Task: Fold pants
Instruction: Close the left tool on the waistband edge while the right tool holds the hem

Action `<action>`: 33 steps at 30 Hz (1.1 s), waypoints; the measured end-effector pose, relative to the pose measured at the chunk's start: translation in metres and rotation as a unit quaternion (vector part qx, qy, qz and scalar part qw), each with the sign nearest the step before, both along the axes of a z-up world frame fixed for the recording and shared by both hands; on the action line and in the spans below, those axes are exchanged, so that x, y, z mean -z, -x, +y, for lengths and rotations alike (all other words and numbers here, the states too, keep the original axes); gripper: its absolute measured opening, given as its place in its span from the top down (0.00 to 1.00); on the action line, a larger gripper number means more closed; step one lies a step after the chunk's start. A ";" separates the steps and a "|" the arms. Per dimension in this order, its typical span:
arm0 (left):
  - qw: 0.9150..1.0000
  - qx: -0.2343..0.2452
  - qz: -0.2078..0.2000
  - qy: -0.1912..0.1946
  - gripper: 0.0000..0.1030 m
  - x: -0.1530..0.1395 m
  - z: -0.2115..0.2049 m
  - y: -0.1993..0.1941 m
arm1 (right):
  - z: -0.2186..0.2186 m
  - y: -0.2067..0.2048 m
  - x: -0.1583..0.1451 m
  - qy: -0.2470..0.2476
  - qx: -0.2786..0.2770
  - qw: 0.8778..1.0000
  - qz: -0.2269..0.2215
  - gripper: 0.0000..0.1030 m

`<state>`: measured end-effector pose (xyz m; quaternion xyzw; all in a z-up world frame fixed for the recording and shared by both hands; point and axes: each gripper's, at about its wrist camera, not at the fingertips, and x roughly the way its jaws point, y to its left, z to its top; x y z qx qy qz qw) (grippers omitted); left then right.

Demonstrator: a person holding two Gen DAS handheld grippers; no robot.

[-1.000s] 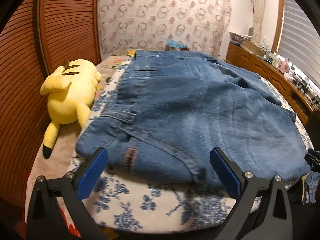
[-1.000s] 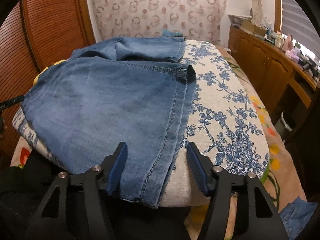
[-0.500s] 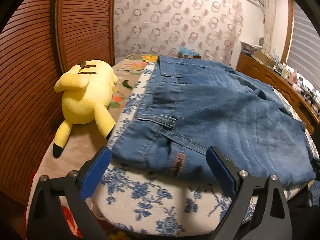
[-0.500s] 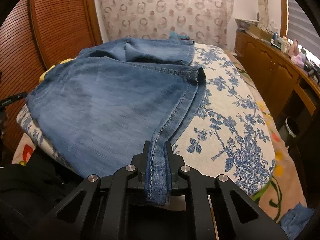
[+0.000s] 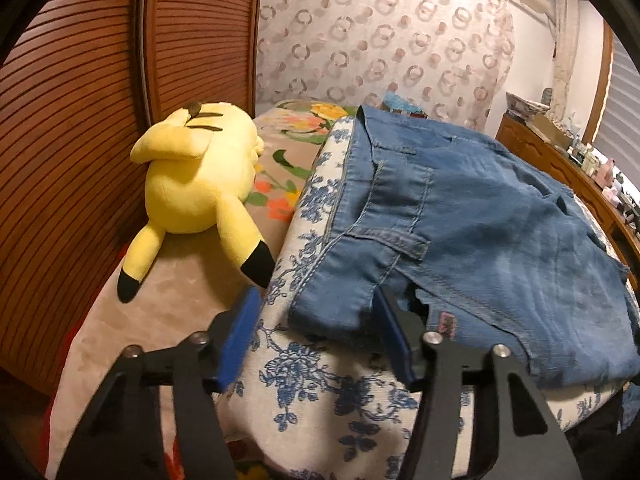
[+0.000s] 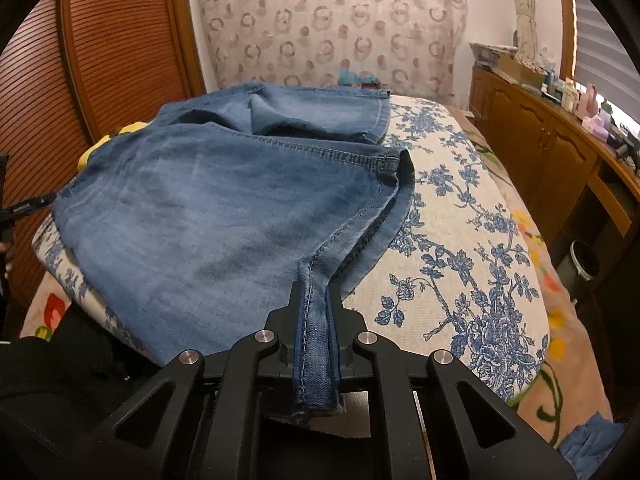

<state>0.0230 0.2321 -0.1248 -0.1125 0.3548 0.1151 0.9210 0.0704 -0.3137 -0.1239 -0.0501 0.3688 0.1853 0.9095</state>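
Okay, pants (image 5: 472, 216) lie spread flat on the bed (image 5: 320, 380), blue floral cover under them, waistband end toward your left side, hem end toward your right. Right tongs (image 6: 316, 320) are pressed together on the near hem edge, seam running straight up between the pads, denim hanging out below the grip. Left tongs (image 5: 316, 336) are spread, blue pads either side of the near waistband corner, fabric sitting between them but not pinched yet.

Step in hand, by my read: get the second grip at the waistband corner, then lift both near corners and carry them over to the far edge.

To do it well: push the left tongs in deeper before you press them together, so you catch both layers and not only the top flap near the belt loop. Grip close to the corner, same depth as the right side. Lift both sides evenly; the denim looks heavy and stiff, so a shallow pinch could slip. Keep the near edge taut between your two grips so the fold lands straight.

Yellow plush toy (image 5: 200, 176) lies just beside the waistband end, so swing clear of it.
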 end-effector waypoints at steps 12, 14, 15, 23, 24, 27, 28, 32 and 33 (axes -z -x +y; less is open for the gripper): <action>1.000 0.021 0.004 0.022 0.64 0.011 -0.001 -0.005 | 0.001 -0.003 -0.004 -0.002 -0.001 1.000 -0.007 0.93; 1.000 0.020 0.004 0.022 0.73 0.009 -0.001 -0.004 | 0.002 -0.004 -0.005 -0.002 -0.001 1.000 -0.008 0.93; 1.000 0.021 0.004 0.017 0.79 0.008 0.000 -0.004 | 0.002 -0.005 -0.005 -0.002 -0.001 1.000 -0.008 0.93; 1.000 0.022 -0.019 0.008 0.94 -0.009 0.000 0.002 | -0.001 -0.006 -0.015 -0.009 0.001 1.000 -0.023 0.95; 0.999 0.023 -0.025 0.007 0.94 -0.012 -0.001 0.004 | -0.002 -0.007 -0.019 -0.012 0.002 1.000 -0.028 0.95; 0.999 0.029 -0.043 0.002 0.95 -0.027 -0.003 0.005 | -0.001 -0.014 -0.031 -0.016 0.002 0.999 -0.046 0.95; 0.998 0.032 -0.048 0.000 0.95 -0.033 -0.004 0.003 | 0.000 -0.017 -0.035 -0.015 0.000 0.999 -0.052 0.95; 0.997 0.043 -0.060 -0.013 0.95 -0.049 -0.006 -0.006 | 0.007 -0.036 -0.051 -0.011 -0.005 0.997 -0.079 0.96; 0.997 0.046 -0.062 -0.015 0.95 -0.052 -0.006 -0.008 | 0.009 -0.044 -0.057 -0.014 -0.005 0.996 -0.088 0.96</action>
